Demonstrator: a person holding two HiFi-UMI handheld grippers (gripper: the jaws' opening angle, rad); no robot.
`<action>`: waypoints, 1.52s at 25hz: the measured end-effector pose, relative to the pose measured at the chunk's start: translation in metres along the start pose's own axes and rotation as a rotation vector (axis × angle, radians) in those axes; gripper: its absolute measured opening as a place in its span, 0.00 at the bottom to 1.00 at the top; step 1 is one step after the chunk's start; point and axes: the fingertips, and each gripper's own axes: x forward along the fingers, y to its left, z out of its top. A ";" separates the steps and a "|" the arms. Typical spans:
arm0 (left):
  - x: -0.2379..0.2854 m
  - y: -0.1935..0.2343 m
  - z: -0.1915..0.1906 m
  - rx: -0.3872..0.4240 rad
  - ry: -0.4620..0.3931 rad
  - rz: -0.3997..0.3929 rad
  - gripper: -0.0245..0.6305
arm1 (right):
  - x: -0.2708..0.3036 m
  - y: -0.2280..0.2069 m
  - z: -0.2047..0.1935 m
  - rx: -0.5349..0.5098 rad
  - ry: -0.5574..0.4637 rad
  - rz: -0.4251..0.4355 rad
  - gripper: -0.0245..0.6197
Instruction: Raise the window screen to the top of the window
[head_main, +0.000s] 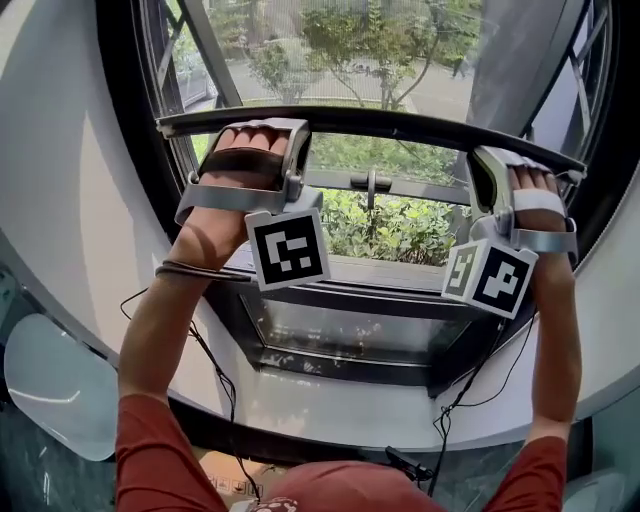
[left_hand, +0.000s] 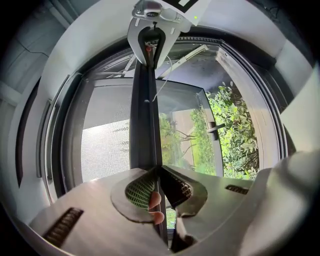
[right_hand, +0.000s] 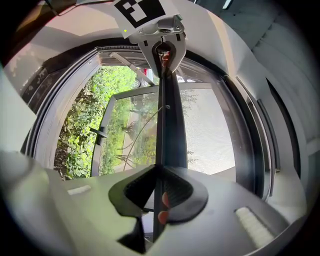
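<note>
The window screen's dark bottom bar (head_main: 400, 126) runs across the head view, with grey mesh (head_main: 350, 50) above it. My left gripper (head_main: 262, 130) is shut on the bar near its left end. My right gripper (head_main: 487, 157) is shut on it near the right end. In the left gripper view the bar (left_hand: 145, 115) runs straight up from my left gripper (left_hand: 158, 172), whose pads clamp it, to the right gripper (left_hand: 151, 37) at the top. In the right gripper view my right gripper (right_hand: 159, 170) pinches the bar (right_hand: 167, 120), and the left gripper (right_hand: 162, 42) grips its far end.
Below the bar the window opening shows green shrubs (head_main: 400, 225) and a casement handle (head_main: 372, 186). The dark window frame (head_main: 350, 305) and white sill (head_main: 330, 400) lie under my arms. Cables (head_main: 215, 365) hang from both grippers. A pale rounded seat (head_main: 50, 385) sits at lower left.
</note>
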 end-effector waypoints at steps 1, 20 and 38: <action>0.001 0.005 0.000 -0.003 0.000 0.001 0.10 | 0.001 -0.006 -0.001 0.000 0.001 -0.004 0.13; 0.033 0.100 -0.004 -0.067 0.011 0.070 0.10 | 0.034 -0.113 -0.007 -0.058 0.048 -0.120 0.14; 0.063 0.212 -0.015 -0.013 0.067 0.183 0.10 | 0.065 -0.220 -0.014 -0.075 0.090 -0.170 0.13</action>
